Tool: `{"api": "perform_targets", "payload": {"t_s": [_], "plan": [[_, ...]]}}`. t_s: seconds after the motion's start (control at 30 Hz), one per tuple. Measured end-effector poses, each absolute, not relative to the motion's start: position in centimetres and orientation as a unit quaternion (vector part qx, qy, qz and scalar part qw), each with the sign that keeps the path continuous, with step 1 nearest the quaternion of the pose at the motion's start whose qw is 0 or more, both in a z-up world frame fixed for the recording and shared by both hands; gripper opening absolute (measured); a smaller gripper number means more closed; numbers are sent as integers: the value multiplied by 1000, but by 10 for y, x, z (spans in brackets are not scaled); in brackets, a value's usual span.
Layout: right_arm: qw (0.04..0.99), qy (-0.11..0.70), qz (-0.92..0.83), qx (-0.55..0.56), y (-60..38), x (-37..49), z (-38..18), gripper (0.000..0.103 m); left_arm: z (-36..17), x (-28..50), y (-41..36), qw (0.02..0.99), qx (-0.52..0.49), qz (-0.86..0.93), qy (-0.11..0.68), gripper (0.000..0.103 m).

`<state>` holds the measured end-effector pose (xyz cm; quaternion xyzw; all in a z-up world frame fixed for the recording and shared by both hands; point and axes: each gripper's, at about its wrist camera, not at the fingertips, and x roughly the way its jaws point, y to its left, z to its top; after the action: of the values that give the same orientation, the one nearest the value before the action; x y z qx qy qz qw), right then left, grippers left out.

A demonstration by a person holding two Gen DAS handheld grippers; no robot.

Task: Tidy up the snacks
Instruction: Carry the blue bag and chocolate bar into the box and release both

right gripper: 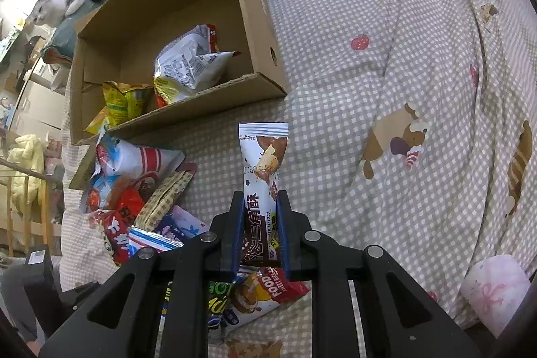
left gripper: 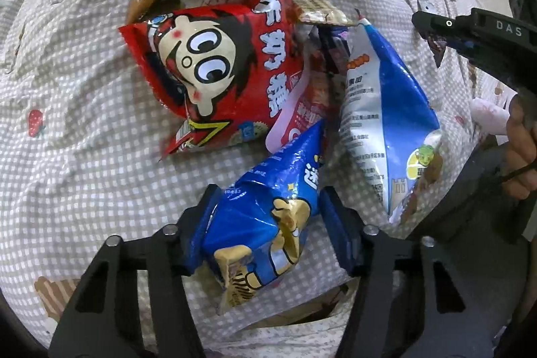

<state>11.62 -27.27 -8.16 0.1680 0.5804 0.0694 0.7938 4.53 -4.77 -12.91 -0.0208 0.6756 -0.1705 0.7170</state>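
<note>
The right gripper (right gripper: 257,217) points steeply down, clamped tight on a slim brown-and-white wafer pack (right gripper: 263,163) standing upright over the checked sheet (right gripper: 386,83); Chinese print runs along it. The left gripper (left gripper: 268,223) also points down, its pads pressed on a crumpled blue bag (left gripper: 268,207) at the near edge of the snack pile. Behind it lie a red bag (left gripper: 214,76) with a cartoon face and a blue-and-silver bag (left gripper: 392,119). The open cardboard box (right gripper: 255,2) sits at the far left, a few packets inside; bare sheet spreads to the right. A packet near the right gripper reads "FOOD" (right gripper: 278,286).
</note>
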Motion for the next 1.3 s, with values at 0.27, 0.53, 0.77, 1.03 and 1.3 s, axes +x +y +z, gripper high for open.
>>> {"api": "perform_targets", "payload": {"t_s": [0.27, 0.53, 0.77, 1.03, 1.3], "plan": [[799, 568, 80, 179, -278, 109, -77, 19, -99, 41, -34, 732, -20, -167, 660, 27], [810, 547, 98, 185, -278, 106, -62, 19, -70, 26, -11, 761, -27, -143, 632, 27], [824, 526, 100, 184, -280, 100, -48, 19, -42, 39, 24, 807, -53, -76, 583, 27], [854, 472, 113, 187, -277, 97, -20, 19, -14, 72, 51, 839, -68, -23, 539, 27], [868, 434, 154, 186, -270, 122, 7, 19, 13, 127, 41, 857, -66, 12, 510, 27]]}}
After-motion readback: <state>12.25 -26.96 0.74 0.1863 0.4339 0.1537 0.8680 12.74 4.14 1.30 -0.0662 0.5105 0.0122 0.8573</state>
